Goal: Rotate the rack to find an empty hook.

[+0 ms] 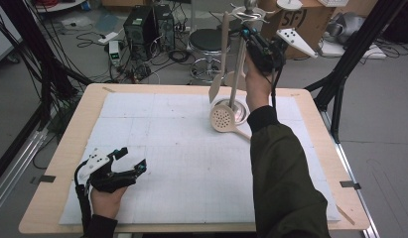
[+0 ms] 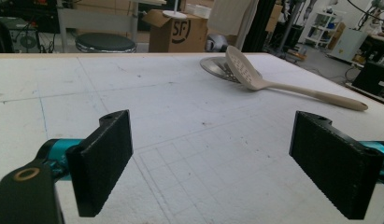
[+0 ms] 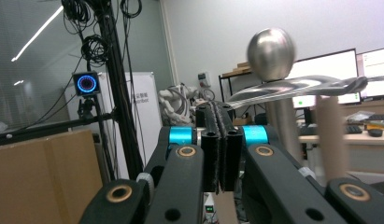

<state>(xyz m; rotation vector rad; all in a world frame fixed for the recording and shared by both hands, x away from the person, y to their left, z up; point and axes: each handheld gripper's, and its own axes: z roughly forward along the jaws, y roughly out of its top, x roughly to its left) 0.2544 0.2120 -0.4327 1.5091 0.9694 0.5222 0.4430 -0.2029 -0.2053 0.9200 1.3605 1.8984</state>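
A metal utensil stand (image 1: 239, 64) rises from a round base at the far right of the white mat; its ball top (image 3: 271, 53) and curved hook arms show close by. A beige spatula (image 1: 223, 54) hangs from a hook, and its handle (image 3: 332, 135) shows to the right of the pole. On the mat lies a beige slotted spoon (image 1: 224, 119), its head (image 2: 243, 70) leaning on the base. My right gripper (image 1: 246, 37) is raised beside the stand's top, jaws pressed together (image 3: 221, 116). My left gripper (image 1: 133, 158) rests open at the near left, holding nothing (image 2: 227, 163).
The mat (image 1: 191, 158) covers a wooden table (image 1: 62, 163). Beyond the far edge stand a stool (image 1: 207, 42), a cardboard box (image 1: 303, 22) and computer cases (image 1: 142, 25) among cables. Black frame legs (image 1: 340, 74) stand at the right.
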